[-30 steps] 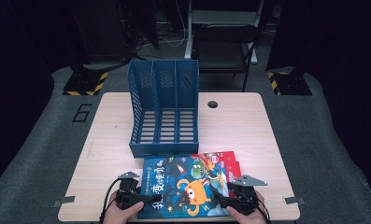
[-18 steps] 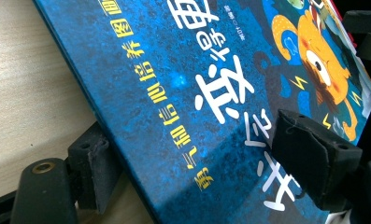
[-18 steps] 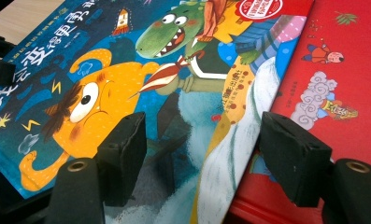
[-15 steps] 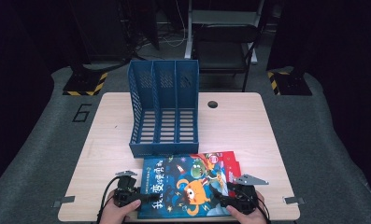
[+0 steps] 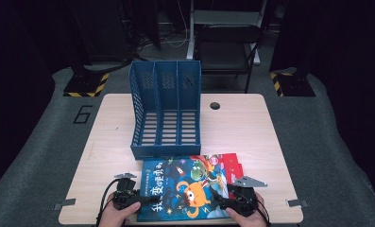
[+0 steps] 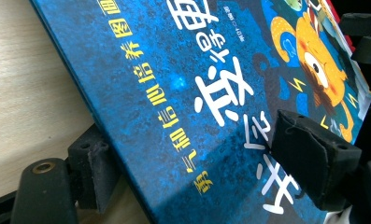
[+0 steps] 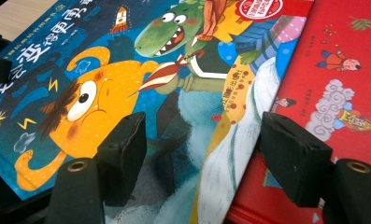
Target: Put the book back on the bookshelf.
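Blue picture book [image 5: 184,189] with an orange monster on its cover lies flat at the near edge of the counter [image 5: 251,123], right between the two sets of tongs, its long axis running roughly from one hand to the other. The left tongs [image 5: 128,202] sit at its left short edge; in the left gripper view the left tongs [image 6: 197,168] are spread wide with the book's edge [image 6: 183,93] running between the jaws, one jaw below the edge and the other above the cover, not pressing from what shows. The right tongs [image 5: 232,202] meet the book near its right end; in the right gripper view the right tongs [image 7: 202,158] are also spread, straddling the right margin of the blue cover [image 7: 127,74] where it overlaps a red book [image 7: 342,74] lying underneath. Both hands are about equally close, so a lift would likely be shared, and I judge each pair must close on the blue book alone. The red book [image 5: 230,165] pokes out beyond the right tongs on the far right side, and the right tongs could catch it along with the blue one. Straight ahead of both tongs, touching or just beyond the book's far edge, stands a blue file rack [image 5: 166,113] with three slots, their openings facing up and toward the person. A dark round hole [image 5: 215,105] in the counter lies farther off to the right of the rack.
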A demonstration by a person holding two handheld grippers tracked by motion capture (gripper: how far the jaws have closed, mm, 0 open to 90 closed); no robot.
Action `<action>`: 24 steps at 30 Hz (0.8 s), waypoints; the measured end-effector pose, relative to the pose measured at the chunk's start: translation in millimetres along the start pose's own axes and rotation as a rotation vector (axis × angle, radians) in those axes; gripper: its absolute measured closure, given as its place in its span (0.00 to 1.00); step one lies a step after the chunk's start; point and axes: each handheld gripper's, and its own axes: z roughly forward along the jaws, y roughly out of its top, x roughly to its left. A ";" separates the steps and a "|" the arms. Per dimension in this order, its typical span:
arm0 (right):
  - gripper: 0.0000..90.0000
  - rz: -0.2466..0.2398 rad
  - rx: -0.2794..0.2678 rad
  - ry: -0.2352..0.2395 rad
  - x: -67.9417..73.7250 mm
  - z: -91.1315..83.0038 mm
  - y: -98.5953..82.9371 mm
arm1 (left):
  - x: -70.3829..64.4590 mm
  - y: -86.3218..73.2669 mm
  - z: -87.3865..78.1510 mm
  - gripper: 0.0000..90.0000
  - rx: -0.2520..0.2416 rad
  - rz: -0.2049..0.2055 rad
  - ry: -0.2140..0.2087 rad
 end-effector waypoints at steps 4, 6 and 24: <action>0.36 -0.007 0.004 0.011 2.2 1.7 0.6 | 1.1 -0.3 -2.1 0.22 -0.005 -0.007 0.014; 0.36 -0.013 0.007 0.008 3.3 2.3 0.7 | 1.4 -0.4 -2.8 0.22 0.000 -0.008 0.014; 0.37 0.012 0.001 0.032 0.2 3.0 1.8 | 11.7 3.8 -12.3 0.36 0.039 -0.087 -0.044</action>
